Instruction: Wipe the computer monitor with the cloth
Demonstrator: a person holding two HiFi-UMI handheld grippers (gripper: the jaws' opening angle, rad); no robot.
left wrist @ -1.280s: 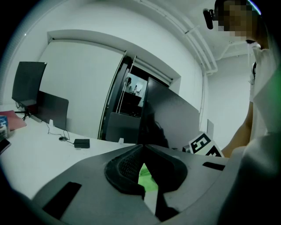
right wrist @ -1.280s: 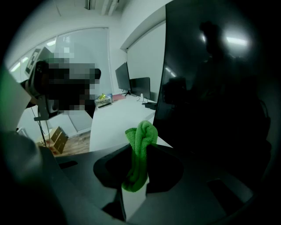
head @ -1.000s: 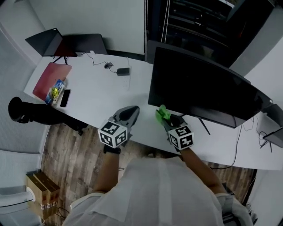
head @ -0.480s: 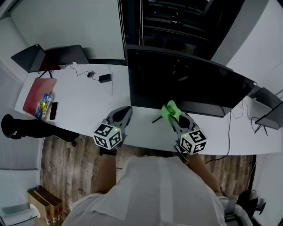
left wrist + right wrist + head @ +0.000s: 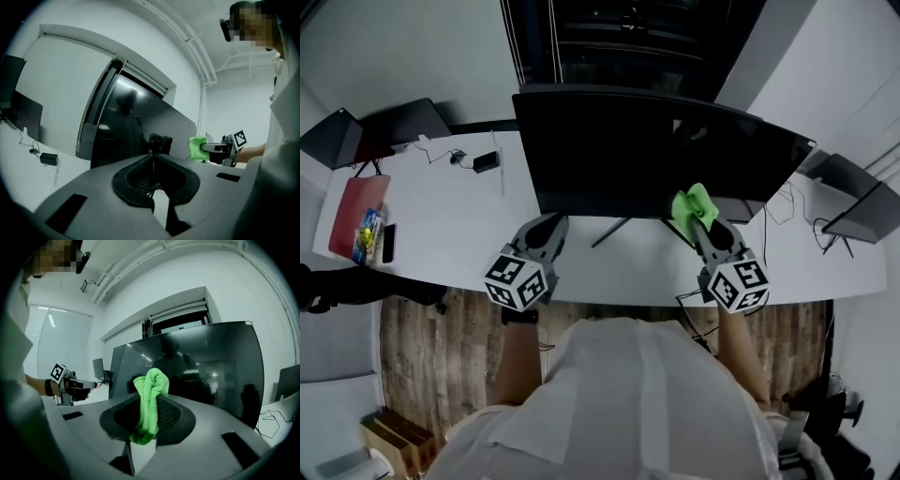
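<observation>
Since a second ago your right hand-held gripper (image 5: 705, 228) has travelled rightward along the lower edge of the computer monitor (image 5: 619, 150), from near its left corner to past the middle, carrying the green cloth (image 5: 694, 203). Its jaws are clenched on the cloth, which sticks up in a folded wad past the tips in the right gripper view. The cloth sits at the screen's bottom edge; whether it touches the glass can't be told. Judgement: this reads as a wiping pass along the lower strip, with most of the screen above it yet to cover.

Your left hand-held gripper (image 5: 546, 225) has kept low over the white worktop (image 5: 441, 206) in front of the monitor's left half, jaws pressed together on nothing, well apart from the cloth.

Further out: a black adapter (image 5: 486, 161) with its cable, a red folder (image 5: 358, 216) and a dark phone (image 5: 387, 242) at the far left.

Writing: none readable. The gripper cubes show only square markers, and no brand is visible on the monitor.
</observation>
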